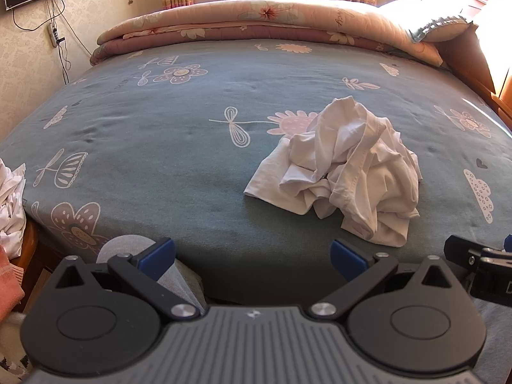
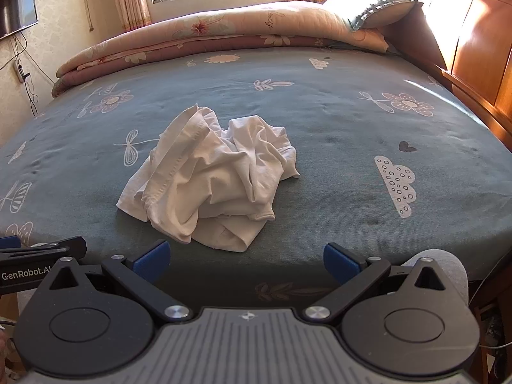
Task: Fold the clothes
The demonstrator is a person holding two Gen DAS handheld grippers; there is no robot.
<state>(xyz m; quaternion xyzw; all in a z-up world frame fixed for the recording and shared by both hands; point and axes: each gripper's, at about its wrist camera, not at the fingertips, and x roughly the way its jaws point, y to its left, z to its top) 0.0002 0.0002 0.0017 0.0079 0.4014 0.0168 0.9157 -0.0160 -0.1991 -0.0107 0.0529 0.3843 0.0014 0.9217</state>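
A crumpled white garment (image 1: 345, 172) lies in a heap on the blue flowered bed sheet (image 1: 179, 147), near the bed's front edge. In the right wrist view the same white garment (image 2: 211, 176) sits just ahead and slightly left of centre. My left gripper (image 1: 252, 257) is open, held low at the bed's front edge, to the left of the heap, with nothing between its blue fingers. My right gripper (image 2: 246, 260) is also open and holds nothing, with the heap's near hem just beyond its fingertips. The right gripper's body (image 1: 480, 268) shows at the right edge of the left wrist view.
A folded pink quilt (image 1: 256, 22) and a pillow (image 1: 438, 28) lie along the far side of the bed. A wooden headboard (image 2: 473, 51) runs along the right. More white clothes (image 1: 11, 198) sit at the left edge. A person's grey-clad knees (image 1: 128, 248) (image 2: 441, 265) press against the bed front.
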